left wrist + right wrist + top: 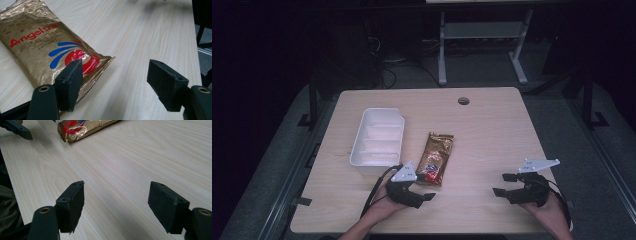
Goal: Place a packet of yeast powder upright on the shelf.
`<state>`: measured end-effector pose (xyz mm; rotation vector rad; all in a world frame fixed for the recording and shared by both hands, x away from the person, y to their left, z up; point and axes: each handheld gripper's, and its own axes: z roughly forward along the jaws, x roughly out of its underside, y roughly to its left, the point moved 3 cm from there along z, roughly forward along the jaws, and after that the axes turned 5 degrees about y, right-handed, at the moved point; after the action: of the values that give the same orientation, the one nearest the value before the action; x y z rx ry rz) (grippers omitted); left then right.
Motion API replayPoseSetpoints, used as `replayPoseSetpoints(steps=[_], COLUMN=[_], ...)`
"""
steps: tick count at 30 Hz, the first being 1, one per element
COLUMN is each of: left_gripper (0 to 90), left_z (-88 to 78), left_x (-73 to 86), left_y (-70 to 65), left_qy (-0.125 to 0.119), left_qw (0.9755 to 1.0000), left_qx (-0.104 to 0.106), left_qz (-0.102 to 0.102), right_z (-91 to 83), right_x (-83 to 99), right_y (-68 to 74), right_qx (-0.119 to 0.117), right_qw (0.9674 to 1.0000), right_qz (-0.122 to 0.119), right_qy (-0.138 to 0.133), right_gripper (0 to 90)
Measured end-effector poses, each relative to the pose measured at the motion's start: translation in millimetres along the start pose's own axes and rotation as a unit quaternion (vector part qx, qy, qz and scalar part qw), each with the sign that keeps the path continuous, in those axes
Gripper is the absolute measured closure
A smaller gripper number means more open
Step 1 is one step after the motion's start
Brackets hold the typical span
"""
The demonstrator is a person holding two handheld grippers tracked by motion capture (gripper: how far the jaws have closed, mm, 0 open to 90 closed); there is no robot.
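High view: gold foil yeast packet point(436, 158) flat mid-table, just right of white plastic compartment tray point(377, 142). Left gripper point(418, 189) spread wide at packet's near end (likely lining up a pinch). Right gripper point(508, 184) spread, empty, well apart near right edge.

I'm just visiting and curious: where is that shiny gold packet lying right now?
In the high view the gold packet lies flat near the middle of the table, just right of the white tray, its near end by the left gripper.
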<state>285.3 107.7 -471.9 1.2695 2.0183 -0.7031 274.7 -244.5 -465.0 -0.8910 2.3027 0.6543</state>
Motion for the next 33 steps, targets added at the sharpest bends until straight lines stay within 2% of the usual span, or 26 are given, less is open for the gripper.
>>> replayPoseSetpoints(steps=[4, 10, 13, 15, 17, 18, 19, 24, 27, 32, 33], left_gripper=[30.6, 35.6, 39.6, 46.4, 52.5, 52.5, 54.0, 67.2, 72.3, 86.0, 86.0], left_z=[-0.8, -2.7, -2.1, -2.3, -2.3, -2.2, -1.8, 0.3, 0.0, 1.8, 2.5], left_x=[-0.6, -4.0, -5.6, -7.3, -8.8, -9.5, -9.7, -10.6, -11.9, -14.7, -15.0], left_y=[1.8, 7.1, 9.5, 11.5, 13.3, 13.9, 14.2, 18.4, 19.9, 20.1, 20.4], left_qy=[0.0, -0.008, -0.004, -0.005, -0.006, -0.006, -0.007, -0.003, -0.007, -0.003, 0.0], left_qw=[1.0, 0.9993, 0.9991, 0.9987, 0.9985, 0.9982, 0.9982, 0.9973, 0.9974, 0.9975, 0.9975], left_qx=[-0.006, -0.036, -0.043, -0.05, -0.046, -0.041, -0.039, -0.054, -0.051, -0.06, -0.061], left_qz=[0.002, -0.003, -0.007, -0.012, -0.029, -0.042, -0.045, -0.05, -0.051, -0.037, -0.036], right_z=[0.4, 0.2, 1.7, 3.8, 5.6, 5.6, 6.9, 15.5, 19.3, 32.9, 32.9], right_x=[0.2, -0.4, -1.7, -4.1, -5.8, -5.8, -7.2, -21.3, -27.7, -49.8, -49.8], right_y=[-0.6, -2.5, -3.6, -4.7, -6.1, -6.1, -7.4, -12.0, -12.3, -12.2, -12.2], right_qx=[-0.003, 0.0, -0.001, -0.003, -0.003, -0.003, -0.002, -0.003, -0.007, -0.008, -0.008], right_qw=[1.0, 0.9999, 0.9998, 0.9997, 0.9997, 0.9997, 0.9997, 0.9996, 0.9995, 0.9995, 0.9995], right_qz=[0.005, 0.015, 0.021, 0.024, 0.024, 0.024, 0.024, 0.026, 0.028, 0.02, 0.02], right_qy=[0.001, 0.0, 0.001, 0.003, 0.005, 0.005, 0.005, 0.012, 0.011, 0.023, 0.023], right_gripper=[28.4, 27.6, 27.2, 27.1, 26.9, 26.9, 26.6, 25.8, 25.5, 25.0, 25.0])
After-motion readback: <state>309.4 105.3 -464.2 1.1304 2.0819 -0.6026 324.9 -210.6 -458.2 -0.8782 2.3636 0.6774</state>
